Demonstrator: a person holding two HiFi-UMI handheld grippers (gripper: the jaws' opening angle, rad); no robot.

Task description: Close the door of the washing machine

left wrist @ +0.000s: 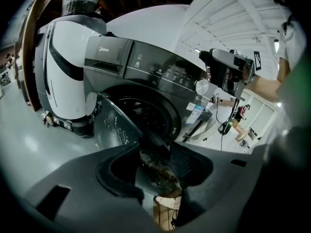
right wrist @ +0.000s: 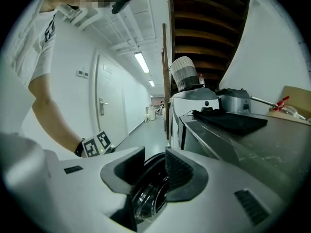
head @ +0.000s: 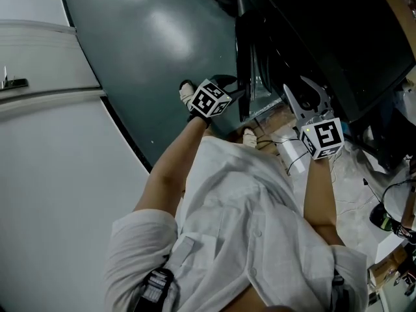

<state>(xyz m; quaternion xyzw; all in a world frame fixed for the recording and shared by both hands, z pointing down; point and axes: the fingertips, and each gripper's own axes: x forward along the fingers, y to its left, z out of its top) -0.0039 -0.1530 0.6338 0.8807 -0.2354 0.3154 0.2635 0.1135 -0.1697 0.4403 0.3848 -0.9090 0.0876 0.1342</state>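
The dark grey washing machine [left wrist: 146,67] stands with its round door [left wrist: 114,125] swung out towards me. In the head view the machine [head: 312,31] fills the top right and the door's edge [head: 242,64] runs down beside my left gripper [head: 231,86]. In the left gripper view that gripper [left wrist: 158,166] is open, and the door's rim passes between its jaws. My right gripper [head: 305,99] points at the machine from the right. Its jaws [right wrist: 154,166] stand apart, with the door's glass [right wrist: 148,198] showing just beyond them. I cannot tell whether it touches the door.
A white appliance [left wrist: 63,67] with a striped bundle on top stands beside the washer. Grey floor [head: 149,44] lies to the left, edged by a white wall [head: 52,174]. Cables and clutter [head: 390,207] lie at the right. A white corridor door [right wrist: 104,106] is behind.
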